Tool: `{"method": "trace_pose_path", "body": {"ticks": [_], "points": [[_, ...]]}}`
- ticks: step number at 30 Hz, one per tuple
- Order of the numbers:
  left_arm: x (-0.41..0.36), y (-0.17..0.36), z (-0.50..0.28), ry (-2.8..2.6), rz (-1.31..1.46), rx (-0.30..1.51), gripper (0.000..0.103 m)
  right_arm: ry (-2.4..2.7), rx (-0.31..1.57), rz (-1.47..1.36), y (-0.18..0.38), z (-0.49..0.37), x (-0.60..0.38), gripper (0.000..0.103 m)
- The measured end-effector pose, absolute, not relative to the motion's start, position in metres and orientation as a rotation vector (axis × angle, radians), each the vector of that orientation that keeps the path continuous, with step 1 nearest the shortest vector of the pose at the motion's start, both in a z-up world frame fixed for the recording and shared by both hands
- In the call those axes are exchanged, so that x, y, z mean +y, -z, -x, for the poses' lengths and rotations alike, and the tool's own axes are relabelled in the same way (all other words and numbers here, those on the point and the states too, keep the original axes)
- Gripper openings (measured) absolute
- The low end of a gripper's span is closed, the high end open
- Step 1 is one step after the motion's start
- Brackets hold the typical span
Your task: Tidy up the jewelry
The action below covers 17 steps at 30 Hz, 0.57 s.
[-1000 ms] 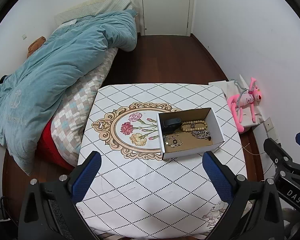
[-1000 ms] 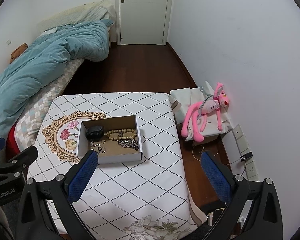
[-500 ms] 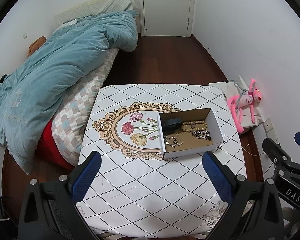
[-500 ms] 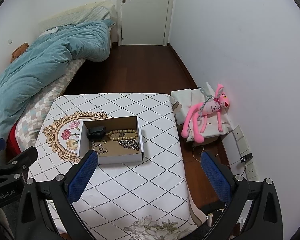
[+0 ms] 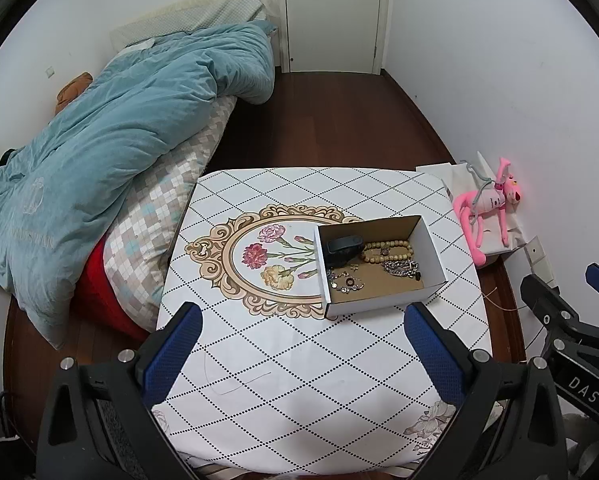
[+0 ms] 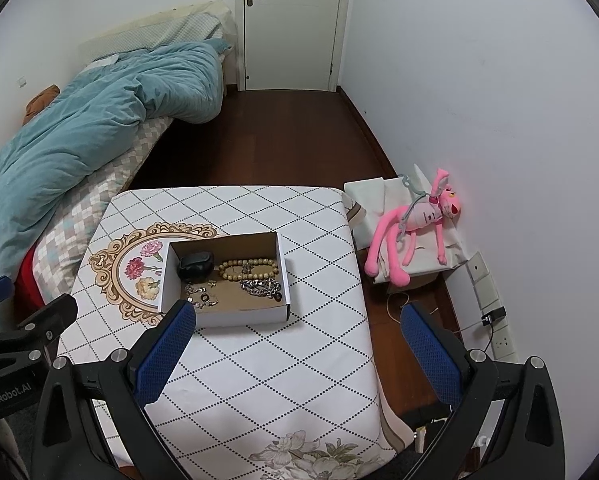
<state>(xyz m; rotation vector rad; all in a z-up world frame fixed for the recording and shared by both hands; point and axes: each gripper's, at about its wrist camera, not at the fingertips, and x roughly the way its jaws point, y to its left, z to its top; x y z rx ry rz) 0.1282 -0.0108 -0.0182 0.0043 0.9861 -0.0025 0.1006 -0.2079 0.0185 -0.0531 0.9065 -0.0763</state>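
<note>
At nine o'clock from the desk we see a bed with a rumpled teal duvet heaped over a checked cover, its edge touching the desk's left side. The desk wears a white cloth with a dotted diamond grid and a gilt oval floral medallion left of centre. Our left gripper hovers above the near edge at six o'clock, its blue fingers spread wide and holding nothing. Just right of the medallion sits an open cardboard box. Inside it, a dark case lies at the far left corner, a string of wooden beads beside it, a silver chain toward the right wall, and small rings and earrings scattered at the near left. Nothing stands between the grippers and the box. Our right gripper hangs over the desk's near right corner, fingers also wide apart and empty. At three o'clock, off the desk, a pink plush toy sprawls on pale bags against the white wall. At twelve o'clock, dark wooden floor runs to a closed white door.
</note>
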Motion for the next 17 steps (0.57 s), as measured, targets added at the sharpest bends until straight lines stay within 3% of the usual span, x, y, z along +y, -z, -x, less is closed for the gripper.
{"method": "trace_pose_path", "body": {"ticks": [17], "points": [[-0.0126,0.0206,-0.1274,-0.005,-0.018,0.986,0.103,0.073,0.905,0.054,-0.0183,-0.1004,-0.2082,0.103]]}}
